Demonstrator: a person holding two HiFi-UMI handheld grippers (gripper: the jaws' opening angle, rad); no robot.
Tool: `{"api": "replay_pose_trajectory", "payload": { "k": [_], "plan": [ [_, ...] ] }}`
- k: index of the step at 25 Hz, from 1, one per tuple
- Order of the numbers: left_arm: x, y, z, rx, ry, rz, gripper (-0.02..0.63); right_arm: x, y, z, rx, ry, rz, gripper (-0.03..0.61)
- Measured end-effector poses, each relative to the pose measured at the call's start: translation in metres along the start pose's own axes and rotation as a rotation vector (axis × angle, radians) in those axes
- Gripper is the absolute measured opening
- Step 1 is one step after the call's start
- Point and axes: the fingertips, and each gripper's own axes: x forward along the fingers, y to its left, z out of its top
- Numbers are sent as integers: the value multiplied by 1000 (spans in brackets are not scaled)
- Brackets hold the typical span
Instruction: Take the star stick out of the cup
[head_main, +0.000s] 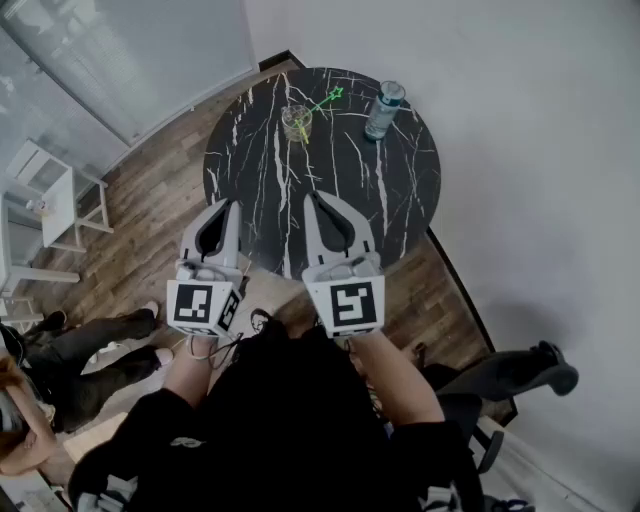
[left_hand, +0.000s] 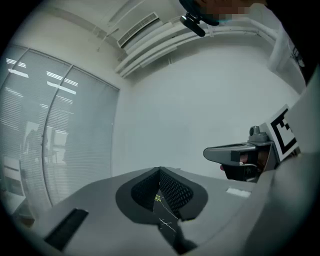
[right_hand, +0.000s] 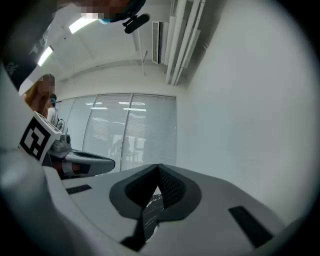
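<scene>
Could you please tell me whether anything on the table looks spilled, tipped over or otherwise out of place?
Nothing stands out. The cup stands upright with the star stick leaning out of it. The water bottle stands upright to one side, apart from the cup. No spill shows on the table.

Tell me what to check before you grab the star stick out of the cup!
1. Star stick in the cup: ok, it leans out with the star end up.
2. Cup upright on the table: ok.
3. Bottle out of the way: ok, it stands apart, to the cup's right.
4. Left gripper empty: ok, jaws together with nothing between them.
5. Right gripper empty: ok, jaws together too.
6. A gripper open and close to the stick: not ok. Both are shut and sit at the table's near edge, while the cup is at the far side.
</scene>
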Motion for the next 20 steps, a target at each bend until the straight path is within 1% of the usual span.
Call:
{"api": "replay_pose_trajectory", "payload": {
  "k": [2, 5, 7, 10, 17, 20],
  "plan": [
    [-2, 4, -1, 5, 2, -3, -2, 1, 7, -3, 26, -2, 9, -5],
    [-8, 11, -5, 6, 9, -15, -2, 3, 25, -8, 89, -21, 56, -5],
    [-14, 19, -9, 1, 15, -18, -2, 6, 37, -12, 78, -17, 67, -5],
    [-25, 33, -15, -14, 23, -20, -2, 15, 53, -19, 53, 10, 48, -5],
    [-53, 73, -31, -38, 46, -38, -2, 38, 95, -25, 57, 48, 46, -5],
    [-58, 85, -40, -45, 66, -66, -2, 42, 99, -29, 71, 78, 18, -5]
  ]
}}
